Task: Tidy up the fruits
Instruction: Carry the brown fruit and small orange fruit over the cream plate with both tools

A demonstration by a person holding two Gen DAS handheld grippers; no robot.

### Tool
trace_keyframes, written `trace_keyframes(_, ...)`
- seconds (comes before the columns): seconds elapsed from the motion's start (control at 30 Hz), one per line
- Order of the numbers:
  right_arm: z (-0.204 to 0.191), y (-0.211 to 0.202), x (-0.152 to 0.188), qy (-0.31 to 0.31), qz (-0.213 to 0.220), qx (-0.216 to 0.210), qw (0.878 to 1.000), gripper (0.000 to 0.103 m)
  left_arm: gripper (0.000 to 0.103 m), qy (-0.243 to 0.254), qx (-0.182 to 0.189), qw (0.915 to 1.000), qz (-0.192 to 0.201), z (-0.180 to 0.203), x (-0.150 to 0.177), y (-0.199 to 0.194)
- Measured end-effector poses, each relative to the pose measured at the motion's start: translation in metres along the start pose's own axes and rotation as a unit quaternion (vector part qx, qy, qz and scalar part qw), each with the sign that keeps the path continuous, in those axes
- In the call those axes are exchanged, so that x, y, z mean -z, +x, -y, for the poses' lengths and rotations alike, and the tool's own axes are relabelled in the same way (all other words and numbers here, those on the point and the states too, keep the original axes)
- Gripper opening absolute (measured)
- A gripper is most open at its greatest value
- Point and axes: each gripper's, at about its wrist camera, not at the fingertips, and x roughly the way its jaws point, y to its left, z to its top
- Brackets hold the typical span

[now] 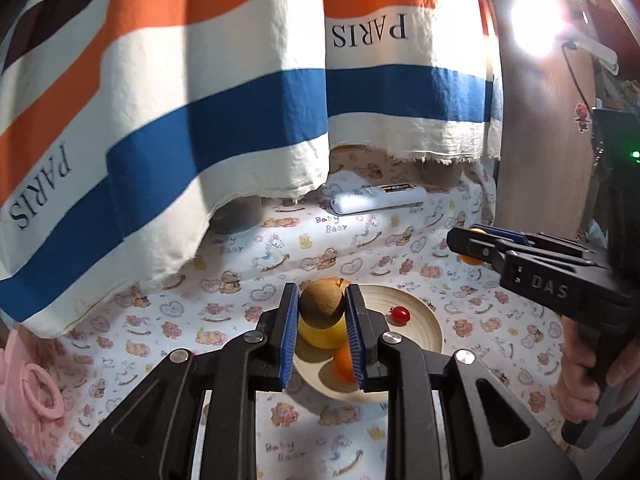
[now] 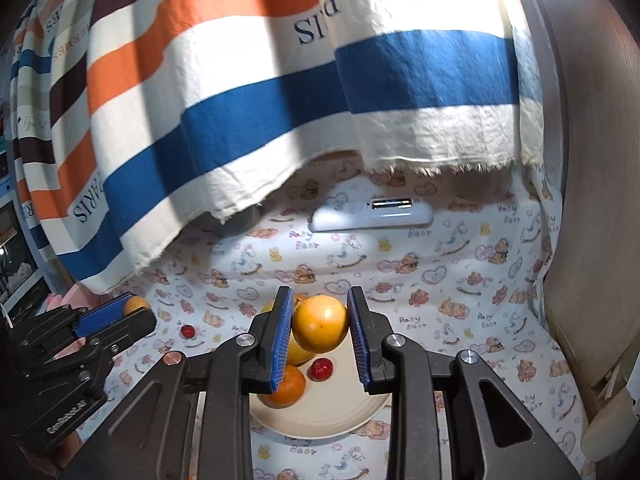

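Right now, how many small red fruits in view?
2 red fruits: one on the plate, one on the cloth left of it; jaws may hide more.

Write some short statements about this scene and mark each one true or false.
1. The left tongs grip a brown fruit. True.
2. The right tongs are empty. False: they grip a yellow-orange fruit.
3. The plate has nothing on it. False: an orange and a small red fruit, among others, lie on it.
4. A white device lies on the bear-print cloth beyond the plate. True.
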Motion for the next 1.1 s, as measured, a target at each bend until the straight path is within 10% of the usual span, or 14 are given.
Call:
trace_keyframes(0.43,0.016,0.052,0.025,-0.013,-0.032,0.038,0.999,0.029,0.022,-0.058,0.023,0.9961,-0.063,-0.019,0.037,0.094)
trace_keyframes(1.1,0.044,0.104,0.048,0.008,-0.149,0.061,0.987,0.029,0.022,-0.114,0.083,0.9657,-0.218,-0.051,0.060,0.146)
